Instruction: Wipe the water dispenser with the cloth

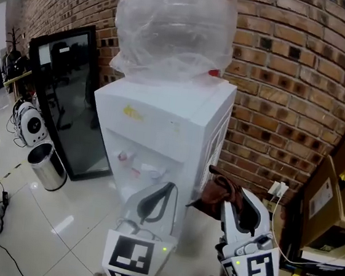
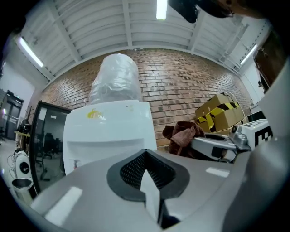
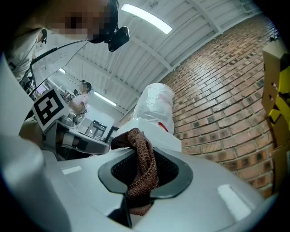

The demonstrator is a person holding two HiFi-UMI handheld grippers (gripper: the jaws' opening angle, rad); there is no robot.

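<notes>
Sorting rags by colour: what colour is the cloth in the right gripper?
Reddish brown; the cloth shows best in the right gripper view.

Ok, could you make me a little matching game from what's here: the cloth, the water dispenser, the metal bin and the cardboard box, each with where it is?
Things:
1 cloth
2 water dispenser
3 metal bin
4 cardboard box

Places:
A on the floor, left of the dispenser in the head view
B clamped in the right gripper
C far right, by the brick wall
D under the plastic-wrapped bottle

Pairs: 1-B, 2-D, 3-A, 4-C.
</notes>
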